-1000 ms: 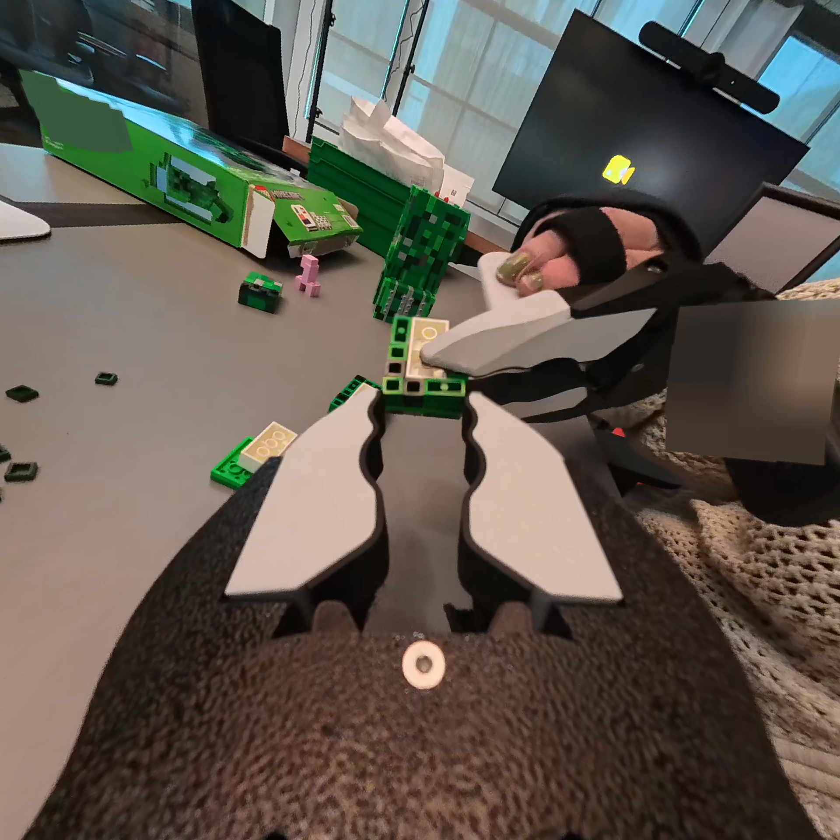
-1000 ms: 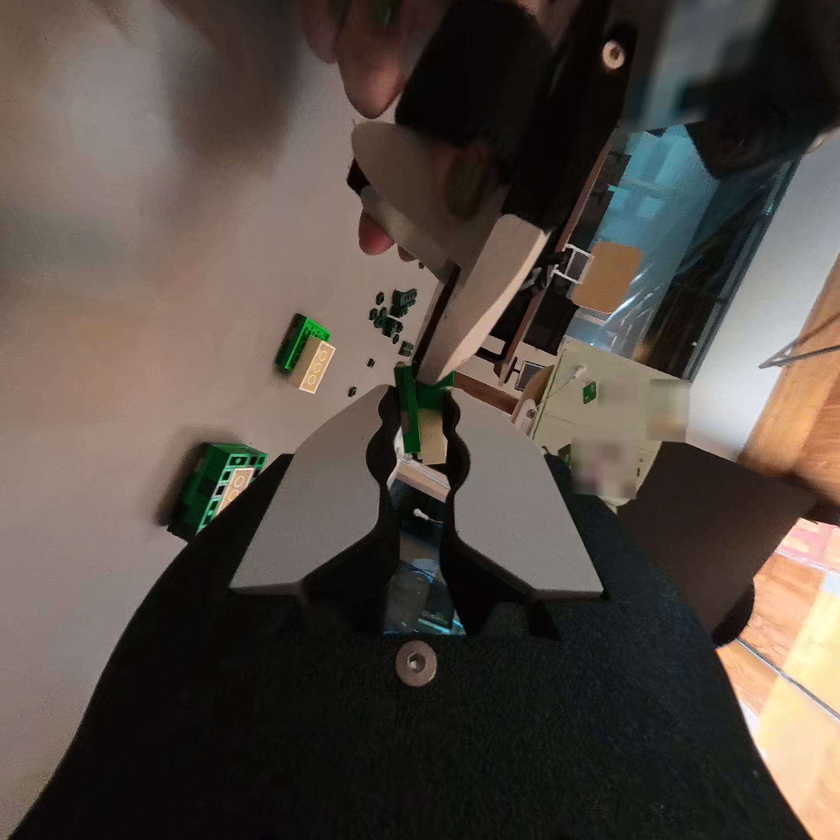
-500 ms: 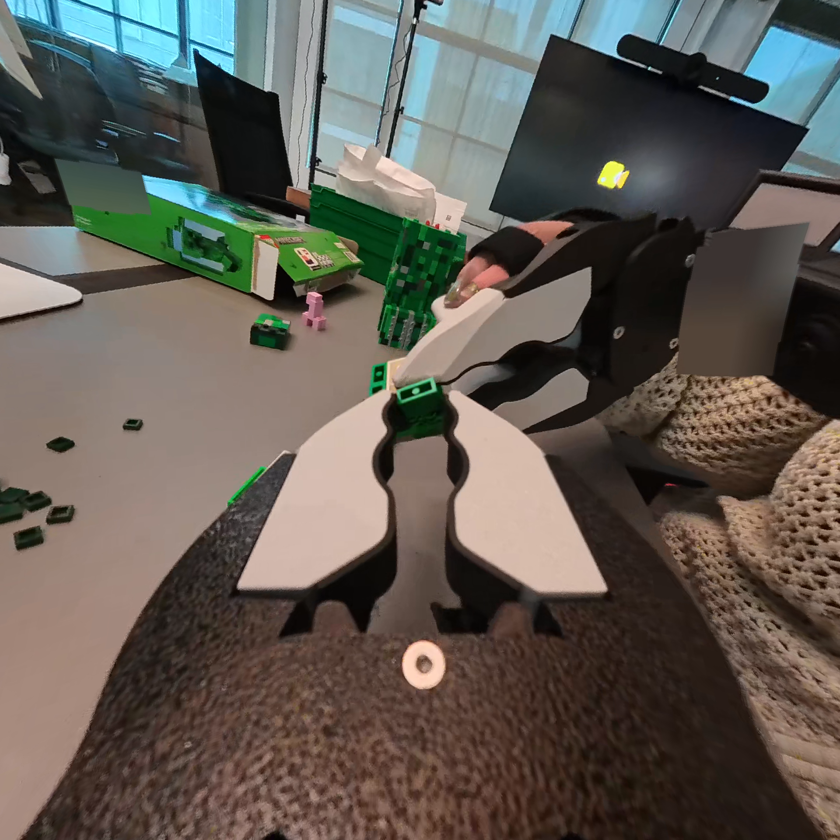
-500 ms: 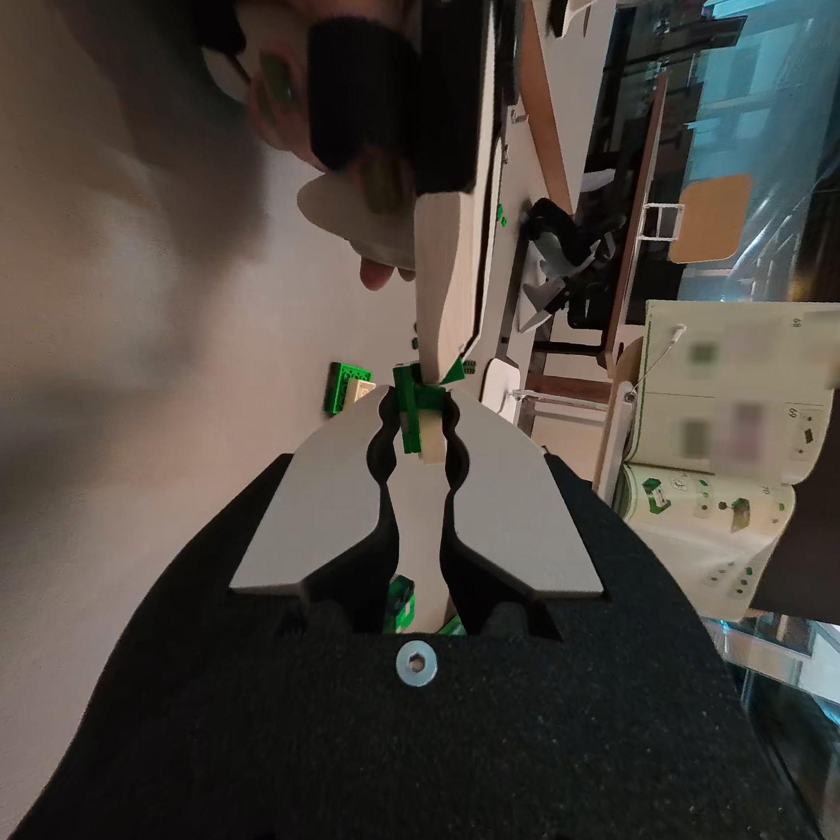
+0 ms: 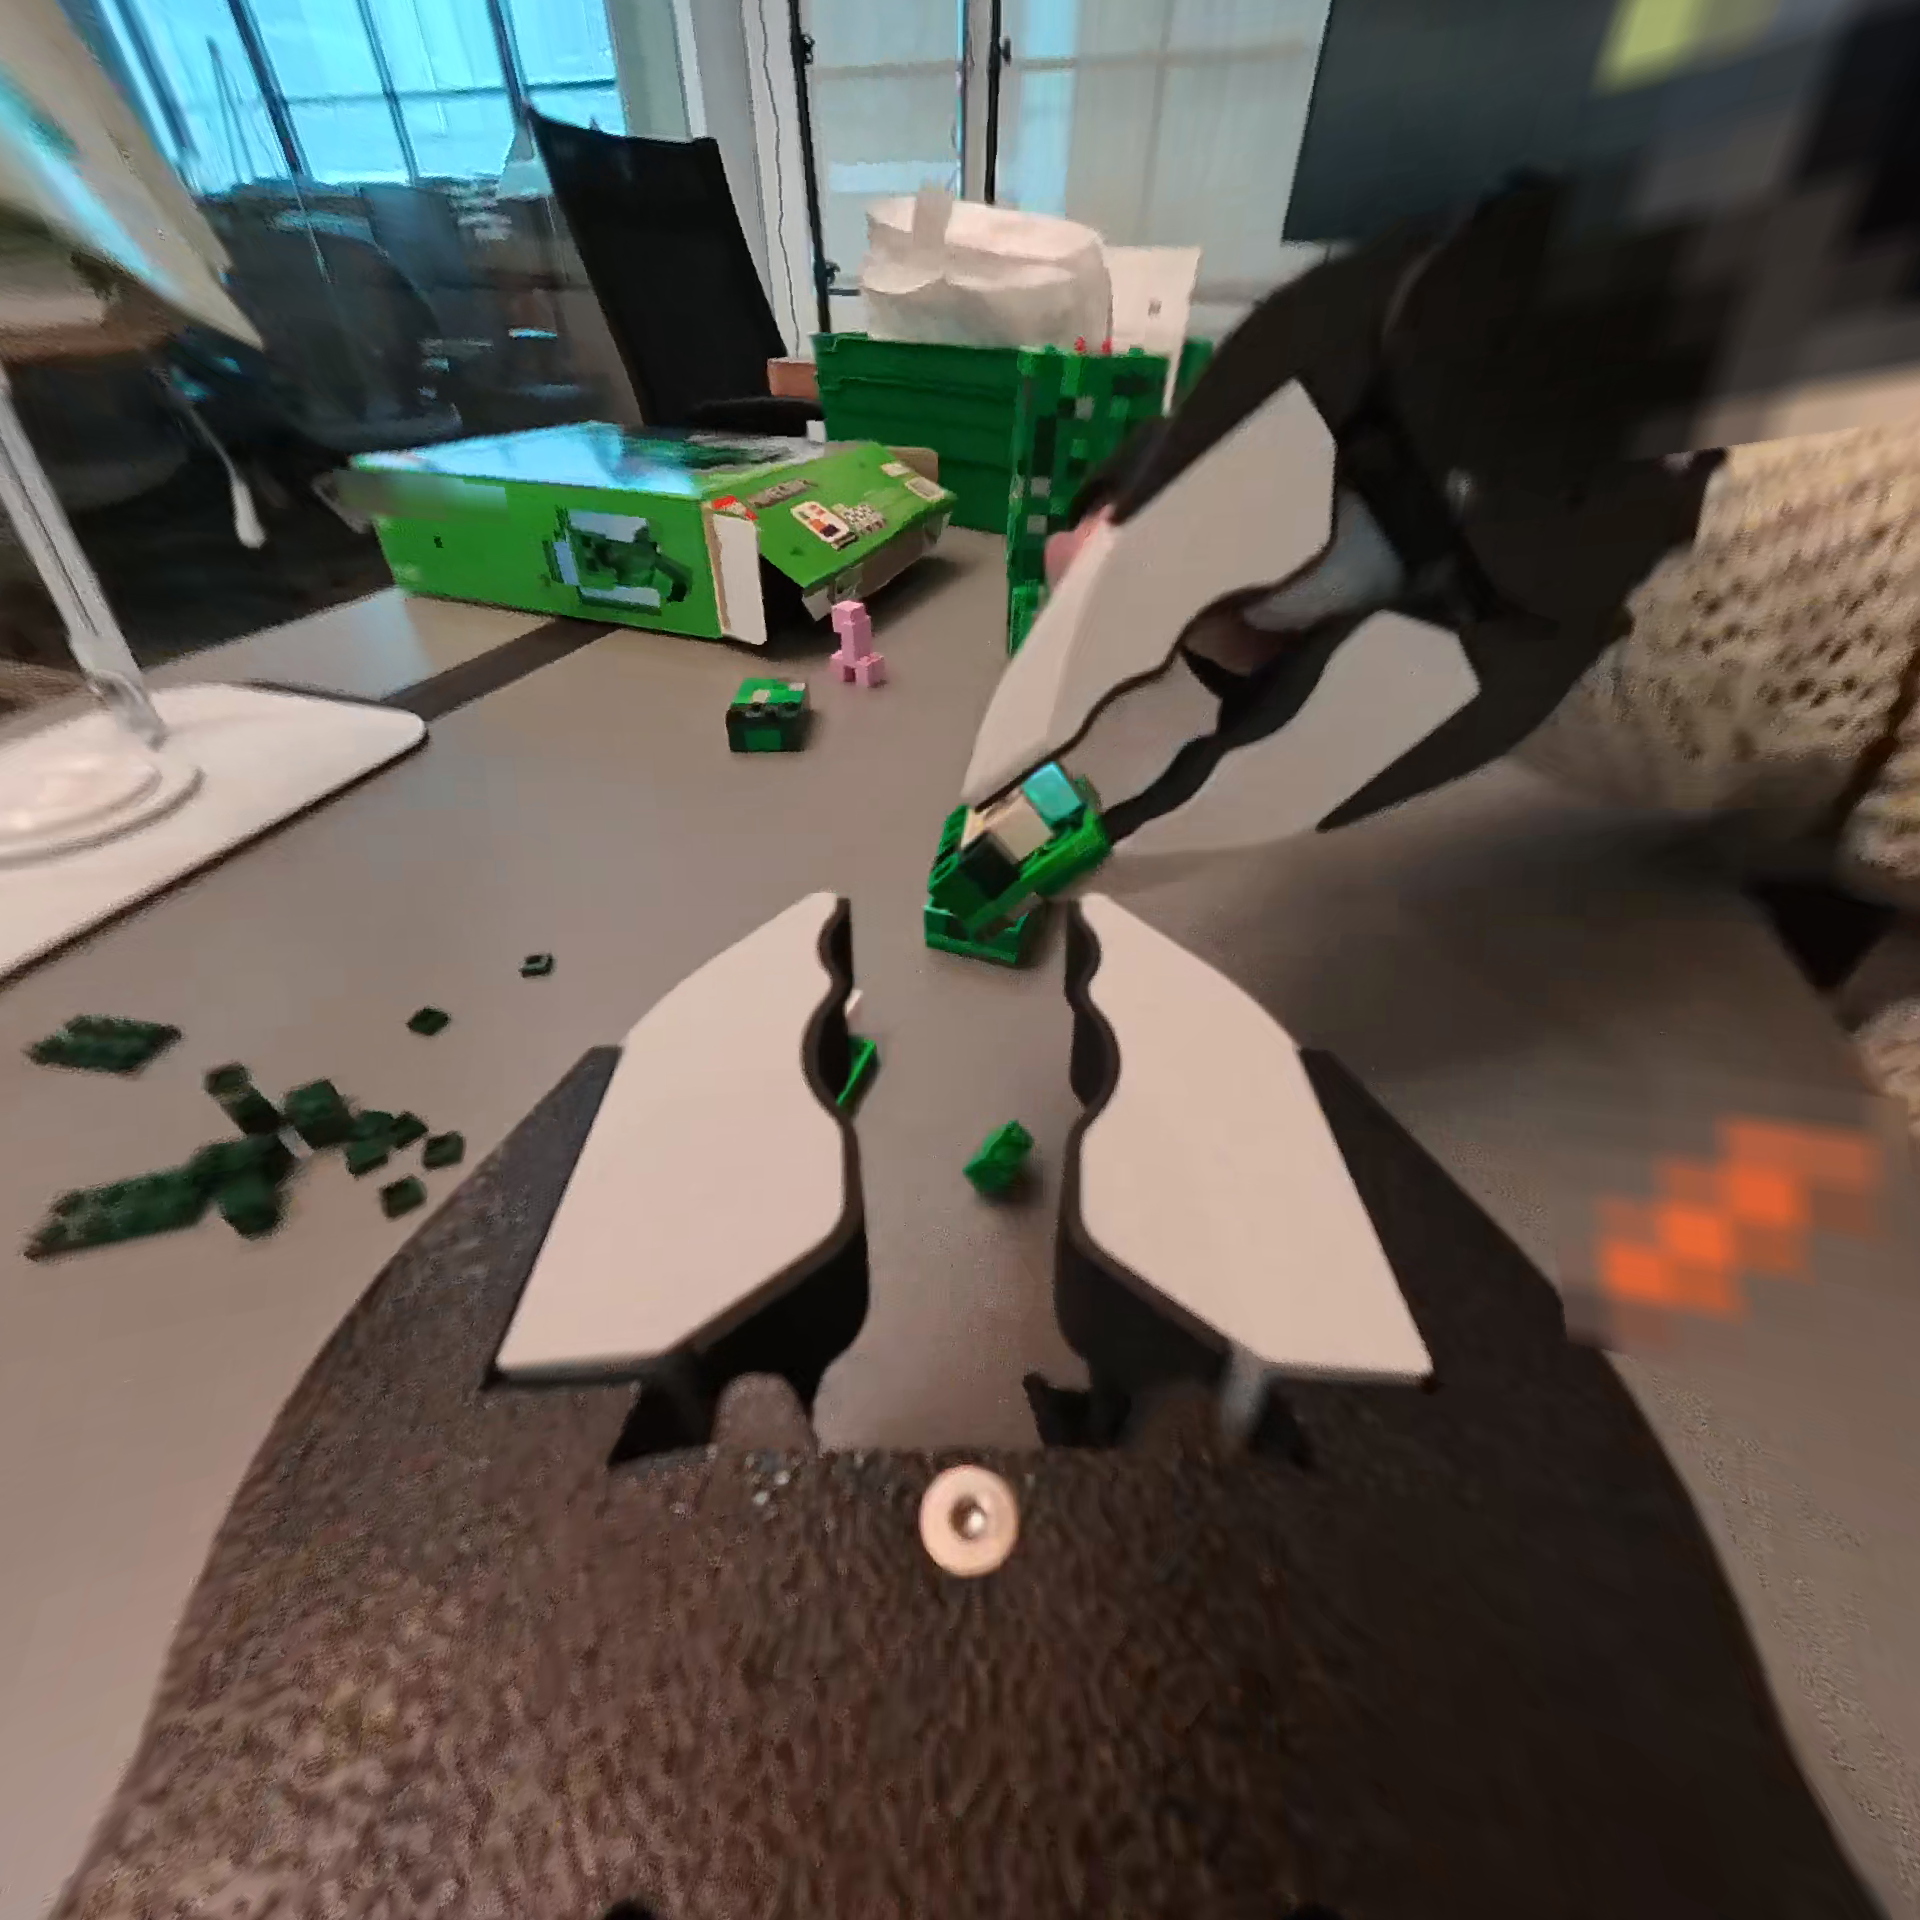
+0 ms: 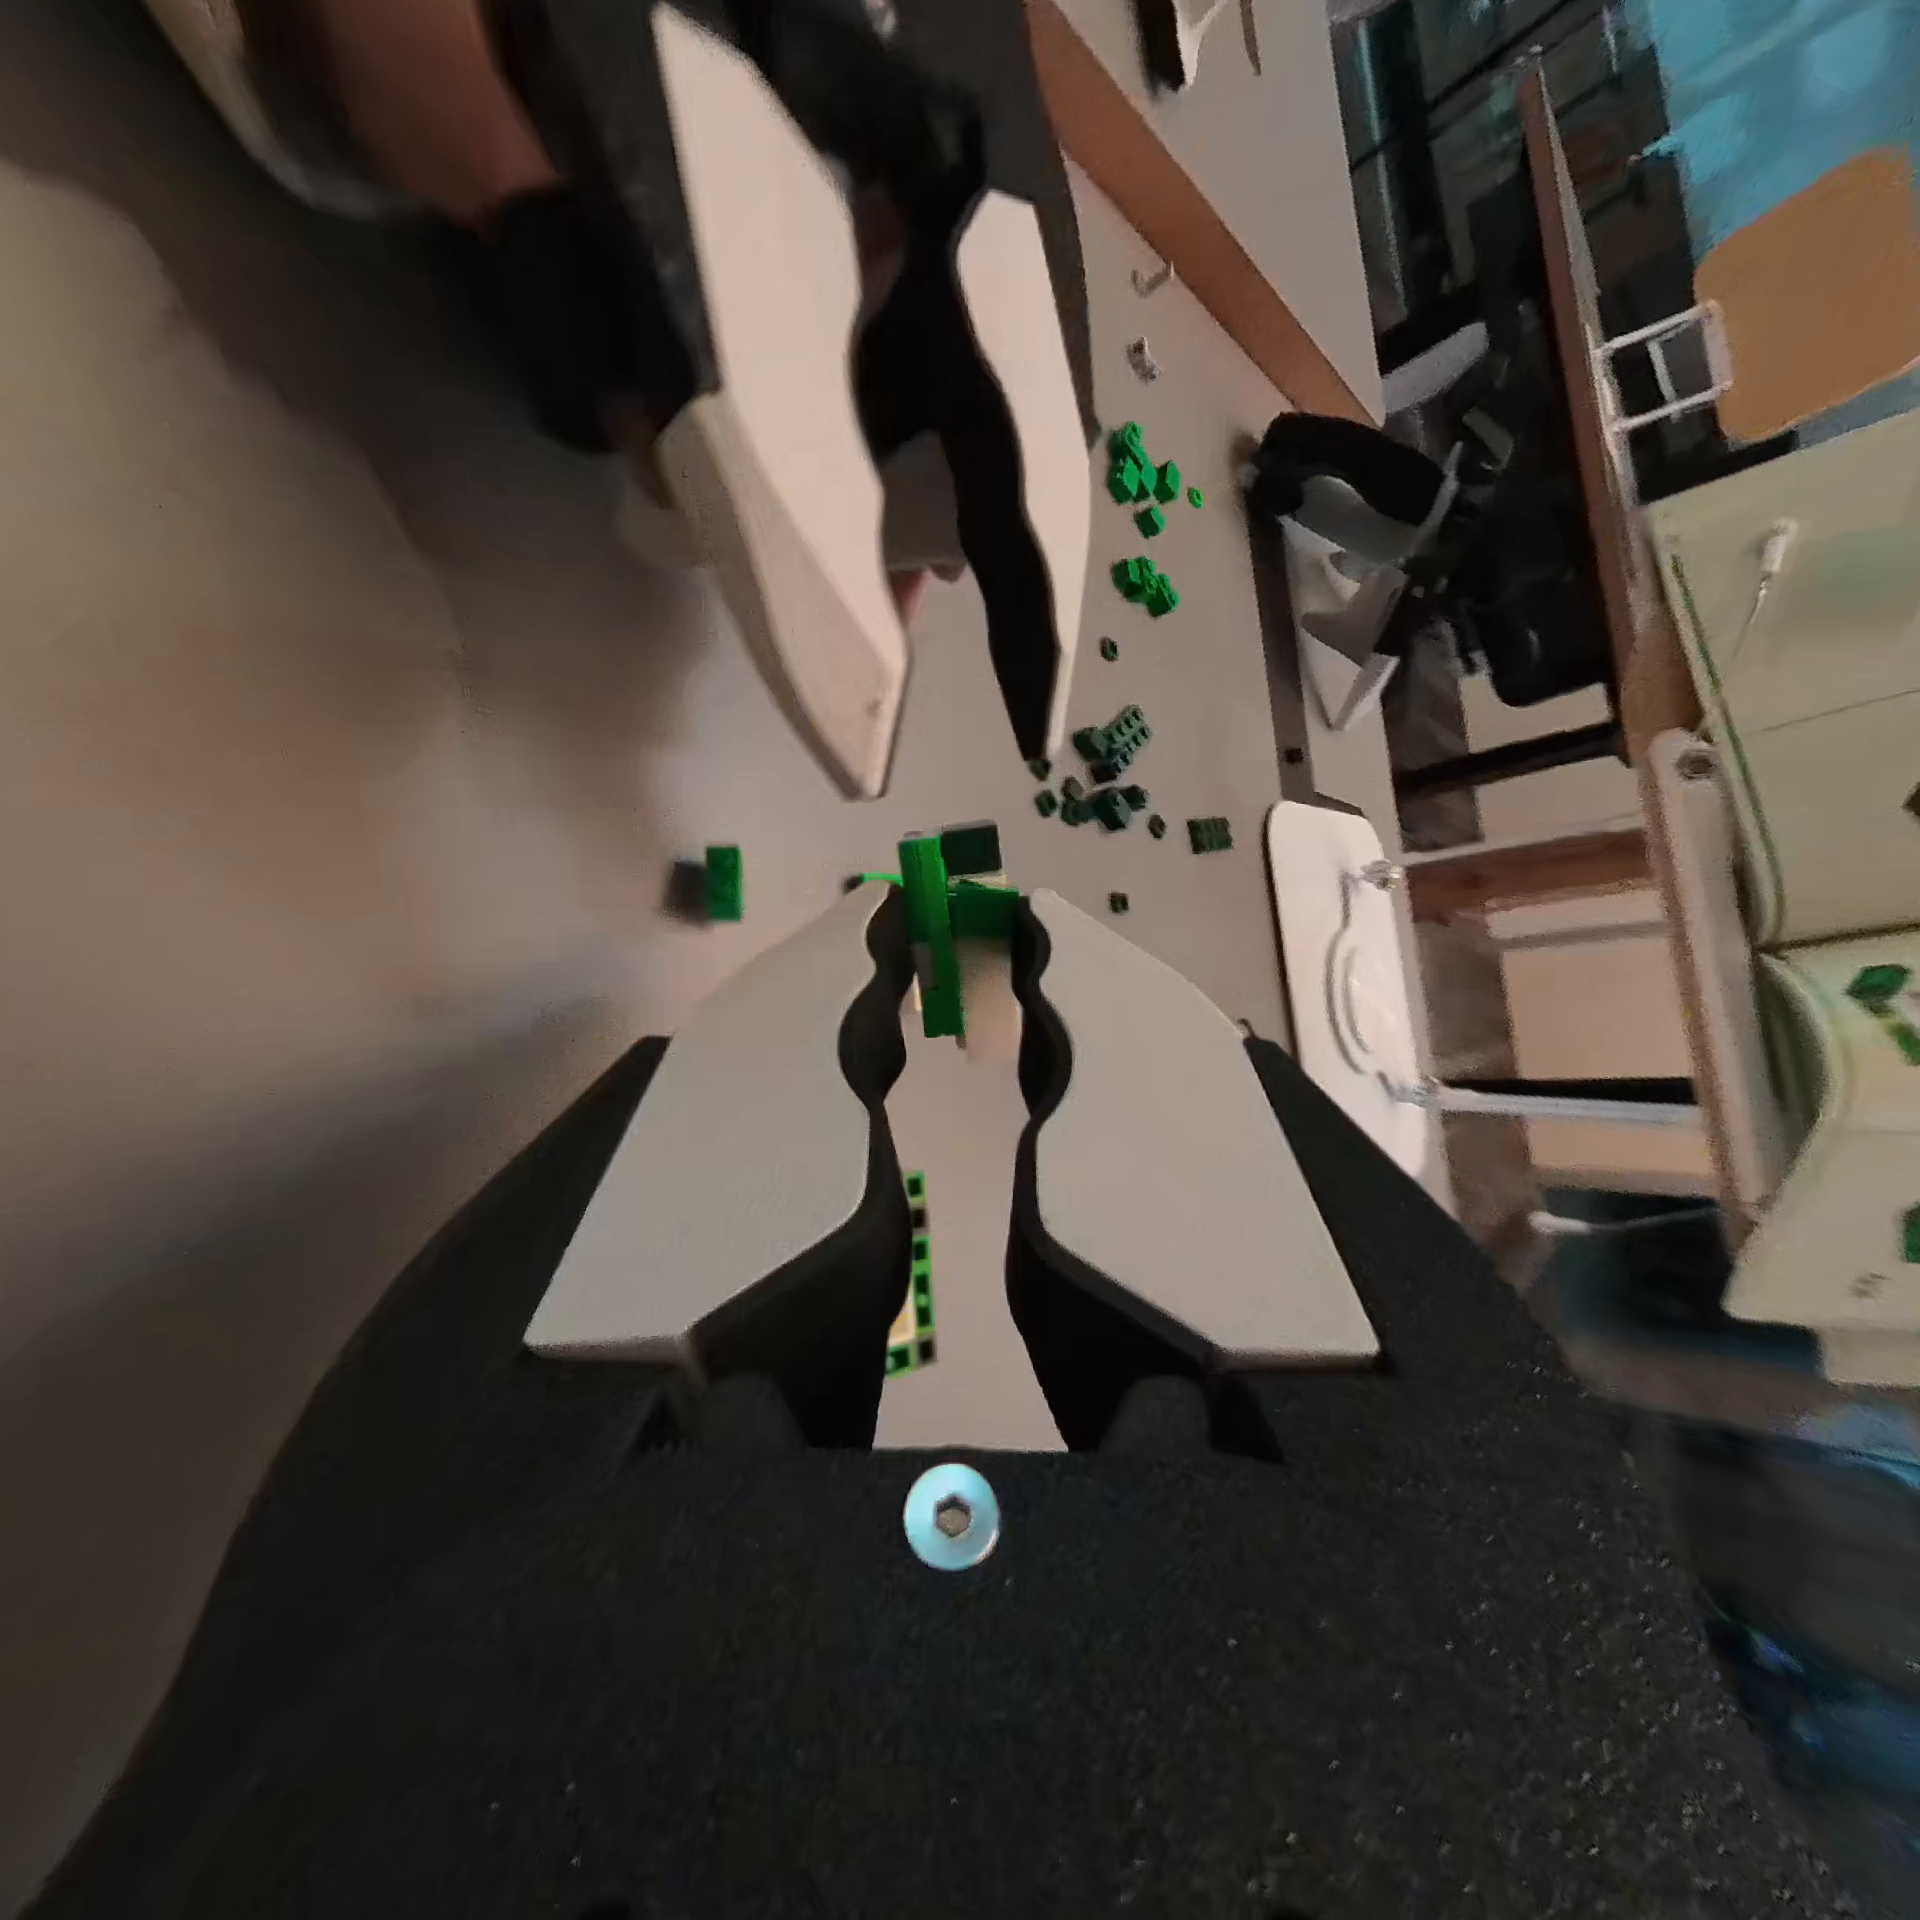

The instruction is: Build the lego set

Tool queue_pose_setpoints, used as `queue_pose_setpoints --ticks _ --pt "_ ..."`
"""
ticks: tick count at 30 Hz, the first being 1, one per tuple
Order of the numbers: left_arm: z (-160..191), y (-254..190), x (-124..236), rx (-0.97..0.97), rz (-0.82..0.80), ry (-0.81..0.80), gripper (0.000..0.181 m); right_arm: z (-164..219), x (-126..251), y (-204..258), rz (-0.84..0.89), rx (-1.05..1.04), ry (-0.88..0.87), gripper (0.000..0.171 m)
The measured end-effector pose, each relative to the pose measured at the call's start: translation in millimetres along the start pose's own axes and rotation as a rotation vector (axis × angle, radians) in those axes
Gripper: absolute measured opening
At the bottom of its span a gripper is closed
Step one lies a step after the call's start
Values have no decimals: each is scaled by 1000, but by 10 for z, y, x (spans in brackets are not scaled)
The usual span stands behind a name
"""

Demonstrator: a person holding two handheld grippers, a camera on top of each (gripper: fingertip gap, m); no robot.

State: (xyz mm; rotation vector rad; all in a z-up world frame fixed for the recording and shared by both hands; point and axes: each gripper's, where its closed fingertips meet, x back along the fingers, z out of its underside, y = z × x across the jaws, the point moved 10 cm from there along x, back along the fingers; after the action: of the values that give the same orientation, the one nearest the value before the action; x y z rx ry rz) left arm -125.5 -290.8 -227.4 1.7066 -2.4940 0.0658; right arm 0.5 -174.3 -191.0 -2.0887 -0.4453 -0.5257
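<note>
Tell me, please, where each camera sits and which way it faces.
Left wrist view: on the left gripper, open, facing across the grey table toward the green box; the right gripper enters from the right.
Right wrist view: on the right gripper, rolled sideways, shut on the green brick assembly; the left gripper shows above.
Shared: both grippers, the assembly, loose green pieces.

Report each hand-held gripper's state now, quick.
Left hand-held gripper: open, holding nothing.
Right hand-held gripper: shut on the green brick assembly.
</note>
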Motion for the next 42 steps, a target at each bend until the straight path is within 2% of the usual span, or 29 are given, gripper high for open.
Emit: queue_pose_setpoints --ticks 3,6,8,9,14,20,25,27,29,32,42 --pt "2 -141 -36 -237 -41 31 47 -11 37 3 -30 -69 -63 18" --pt "14 -294 -71 -471 -106 40 39 -40 63 28 -44 -79 -93 18" --pt "8 -356 -80 -545 -137 32 34 -55 72 60 -58 -69 -100 18" --pt "3 -371 -78 -558 -141 30 28 -59 79 74 -60 -66 -106 18" --pt "-17 -400 -72 -574 -107 61 25 -67 114 126 -52 -10 -103 18" --pt "-42 -415 -61 -580 -69 101 18 -137 154 238 19 244 -36 18" --pt "-49 -416 -60 -576 -97 52 21 -124 187 192 11 153 -60 18" --pt "-53 -409 -65 -582 -120 49 35 -111 191 168 -33 49 -122 18" --pt "-43 -417 -70 -598 -122 54 39 -119 194 150 -54 -15 -167 18" --pt "-34 -434 -58 -646 -130 37 24 -123 176 138 -73 -53 -197 18" --pt "-31 -423 -63 -646 -110 85 18 -123 159 137 -94 -47 -154 19"
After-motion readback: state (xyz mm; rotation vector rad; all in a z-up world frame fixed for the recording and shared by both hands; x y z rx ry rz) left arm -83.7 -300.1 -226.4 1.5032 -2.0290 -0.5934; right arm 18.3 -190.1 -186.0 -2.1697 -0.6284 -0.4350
